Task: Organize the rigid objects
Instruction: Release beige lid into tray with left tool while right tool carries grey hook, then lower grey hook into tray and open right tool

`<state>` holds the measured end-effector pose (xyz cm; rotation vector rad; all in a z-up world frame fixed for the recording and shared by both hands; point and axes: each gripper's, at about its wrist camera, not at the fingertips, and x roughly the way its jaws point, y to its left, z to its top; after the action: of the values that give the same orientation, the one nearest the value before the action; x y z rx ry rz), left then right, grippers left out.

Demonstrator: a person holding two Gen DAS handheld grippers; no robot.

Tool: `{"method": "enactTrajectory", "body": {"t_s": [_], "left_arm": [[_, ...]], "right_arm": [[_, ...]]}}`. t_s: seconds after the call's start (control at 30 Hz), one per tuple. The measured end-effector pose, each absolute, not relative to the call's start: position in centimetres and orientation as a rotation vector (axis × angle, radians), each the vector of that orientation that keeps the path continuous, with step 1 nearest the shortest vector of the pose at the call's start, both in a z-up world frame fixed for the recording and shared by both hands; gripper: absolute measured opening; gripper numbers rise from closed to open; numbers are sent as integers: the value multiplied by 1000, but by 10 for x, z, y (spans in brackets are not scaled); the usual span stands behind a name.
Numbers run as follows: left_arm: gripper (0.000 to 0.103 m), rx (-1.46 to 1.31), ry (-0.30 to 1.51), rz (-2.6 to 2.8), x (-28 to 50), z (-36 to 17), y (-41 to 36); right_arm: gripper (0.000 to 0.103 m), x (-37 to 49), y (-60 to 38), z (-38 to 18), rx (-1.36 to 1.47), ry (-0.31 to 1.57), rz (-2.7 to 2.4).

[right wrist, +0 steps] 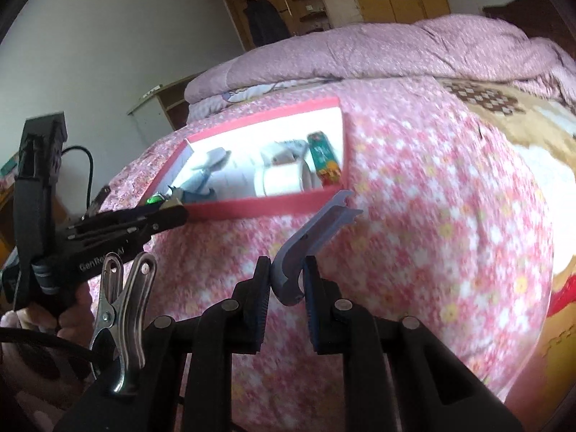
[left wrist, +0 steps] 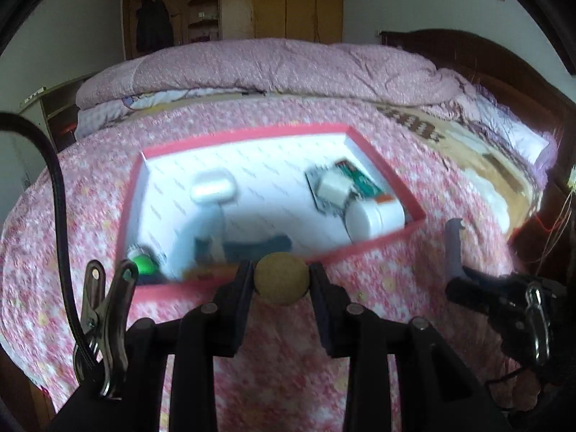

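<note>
Box [left wrist: 363, 248] contents motion-blurred — dark items at near wall unreadable; green object [left wrist: 144, 264] half hidden behind clip [left wrist: 104, 309].

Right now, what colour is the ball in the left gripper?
Tan, cork-like ball; shows best in the left wrist view.

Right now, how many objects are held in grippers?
2: cork ball in the left gripper, bluish-grey clip in the right gripper. Both near the red box.
</note>
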<state>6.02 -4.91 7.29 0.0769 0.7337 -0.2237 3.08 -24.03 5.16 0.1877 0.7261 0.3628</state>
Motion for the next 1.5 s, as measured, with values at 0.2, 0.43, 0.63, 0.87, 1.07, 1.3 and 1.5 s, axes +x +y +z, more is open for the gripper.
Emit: {"method": "enactTrajectory", "body": {"t_s": [0.2, 0.43, 0.63, 0.87, 1.07, 1.3, 1.5], "left_arm": [[33, 23, 733, -190, 80, 82, -32], [33, -43, 749, -165, 105, 79, -20], [33, -33, 760, -141, 129, 74, -20], [33, -2, 749, -150, 138, 70, -29], [43, -31, 762, -153, 133, 69, -25], [47, -91, 785, -119, 126, 73, -20], [47, -98, 801, -95, 113, 74, -16]], "right_arm": [[19, 42, -224, 66, 146, 713, 380], [19, 55, -208, 74, 114, 708, 406], [19, 65, -203, 85, 94, 686, 412], [19, 84, -201, 89, 85, 679, 419], [19, 97, -197, 78, 130, 712, 451], [19, 90, -203, 76, 172, 691, 454], [19, 94, -206, 71, 187, 703, 458]]}}
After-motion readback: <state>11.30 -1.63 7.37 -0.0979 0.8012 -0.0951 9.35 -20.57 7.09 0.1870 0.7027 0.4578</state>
